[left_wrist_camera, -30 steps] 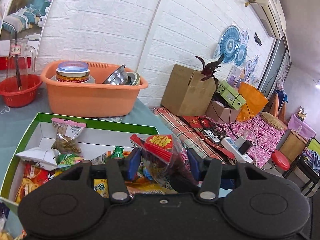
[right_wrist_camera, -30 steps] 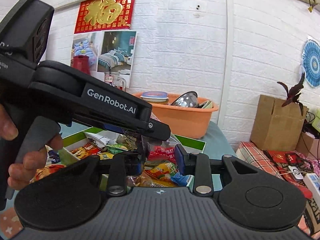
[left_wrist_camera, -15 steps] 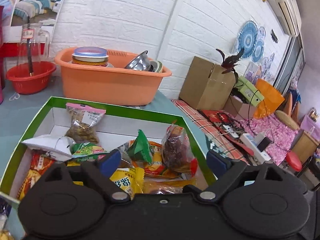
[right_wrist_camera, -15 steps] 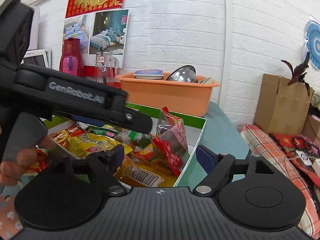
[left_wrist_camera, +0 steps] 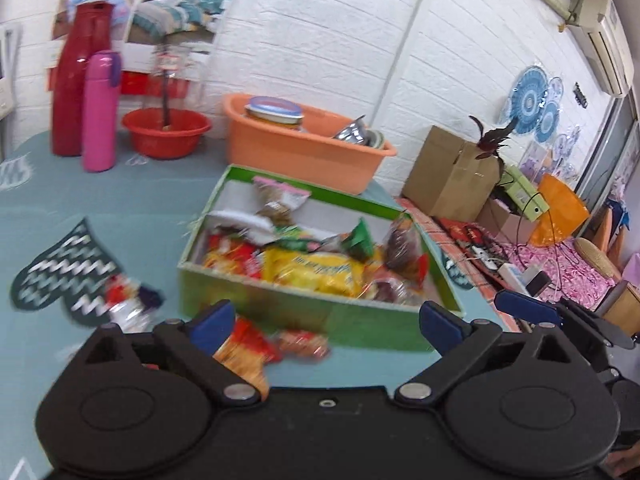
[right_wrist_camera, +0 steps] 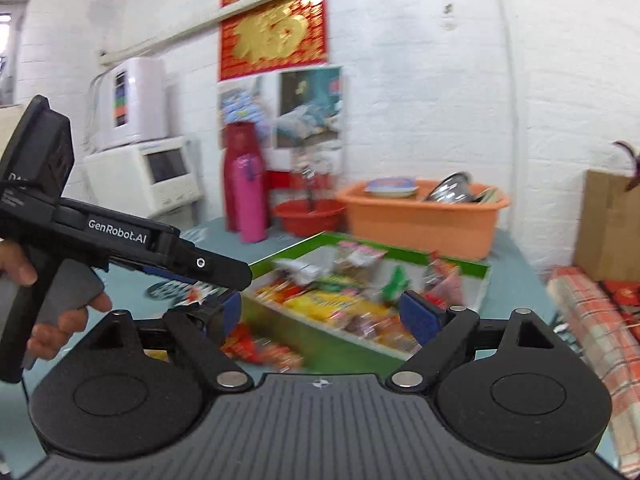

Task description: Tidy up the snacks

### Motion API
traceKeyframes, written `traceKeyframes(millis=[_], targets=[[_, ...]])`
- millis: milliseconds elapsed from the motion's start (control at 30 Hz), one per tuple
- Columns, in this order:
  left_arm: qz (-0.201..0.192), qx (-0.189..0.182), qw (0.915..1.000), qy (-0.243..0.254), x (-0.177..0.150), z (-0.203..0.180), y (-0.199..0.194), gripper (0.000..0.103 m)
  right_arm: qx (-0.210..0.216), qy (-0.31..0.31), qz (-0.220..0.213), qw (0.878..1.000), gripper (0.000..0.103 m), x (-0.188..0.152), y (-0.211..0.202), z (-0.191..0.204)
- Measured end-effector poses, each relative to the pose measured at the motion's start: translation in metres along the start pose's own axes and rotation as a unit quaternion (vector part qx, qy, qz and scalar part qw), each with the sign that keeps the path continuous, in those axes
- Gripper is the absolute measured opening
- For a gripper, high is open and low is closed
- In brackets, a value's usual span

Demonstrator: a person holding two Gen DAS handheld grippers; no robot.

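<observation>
A green box holds several snack packets, among them a yellow bag and a dark red-topped packet at its right end. It also shows in the right wrist view. Loose snack packets lie on the table in front of the box, with another to the left. My left gripper is open and empty, held back from the box. My right gripper is open and empty too. The left gripper's body shows at the left of the right wrist view.
An orange tub of dishes stands behind the box. A red bowl, a pink bottle and a red jug stand at the back left. A heart-shaped mat lies on the left. The table's edge runs along the right.
My left gripper let go of the dark packet into the box, opened, and drew back and left. My right gripper also opened and drew back. Both views are blurred by motion.
</observation>
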State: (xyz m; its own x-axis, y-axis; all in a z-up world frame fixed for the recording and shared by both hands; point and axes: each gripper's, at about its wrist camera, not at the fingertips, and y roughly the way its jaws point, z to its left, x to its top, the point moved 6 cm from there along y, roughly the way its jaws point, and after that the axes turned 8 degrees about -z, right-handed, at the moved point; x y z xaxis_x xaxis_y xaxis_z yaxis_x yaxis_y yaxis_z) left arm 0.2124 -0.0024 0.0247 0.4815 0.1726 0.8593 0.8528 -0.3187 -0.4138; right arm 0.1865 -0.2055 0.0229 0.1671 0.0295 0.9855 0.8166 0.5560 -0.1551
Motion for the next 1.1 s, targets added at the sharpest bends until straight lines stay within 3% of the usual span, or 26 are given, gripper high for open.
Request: traceKeyframes(millis=[67,400,433,533,833,933,1033,1100], targets=[[0.003,0.012,0.9998,-0.013,-0.009,0.014,-0.013,0.103,0.022,-0.004,0.020,1.000,0.103,-0.008,0.005,0.011],[0.021,0.031,0.9973,-0.064,-0.055,0.065,-0.061,0.103,0.034,-0.040,0.123,0.991,0.103,-0.052,0.060,0.037],[0.024,0.033,0.9970,-0.066,-0.059,0.069,-0.064,0.103,0.032,-0.050,0.131,0.990,0.093,-0.055,0.067,0.038],[0.029,0.040,0.9964,-0.069,-0.067,0.076,-0.070,0.103,0.034,-0.081,0.135,0.987,0.085,-0.063,0.083,0.042],[0.032,0.028,0.9970,-0.064,-0.072,0.078,-0.068,0.103,0.036,-0.104,0.142,0.984,0.080,-0.070,0.118,0.044],[0.035,0.024,0.9969,-0.066,-0.075,0.079,-0.066,0.103,0.047,-0.116,0.150,0.981,0.084,-0.073,0.107,0.052],[0.041,0.023,0.9967,-0.066,-0.078,0.080,-0.063,0.103,0.103,-0.077,0.166,0.978,0.076,-0.072,0.088,0.061],[0.044,0.024,0.9963,-0.071,-0.080,0.081,-0.060,0.103,0.081,-0.092,0.151,0.981,0.078,-0.069,0.084,0.063]])
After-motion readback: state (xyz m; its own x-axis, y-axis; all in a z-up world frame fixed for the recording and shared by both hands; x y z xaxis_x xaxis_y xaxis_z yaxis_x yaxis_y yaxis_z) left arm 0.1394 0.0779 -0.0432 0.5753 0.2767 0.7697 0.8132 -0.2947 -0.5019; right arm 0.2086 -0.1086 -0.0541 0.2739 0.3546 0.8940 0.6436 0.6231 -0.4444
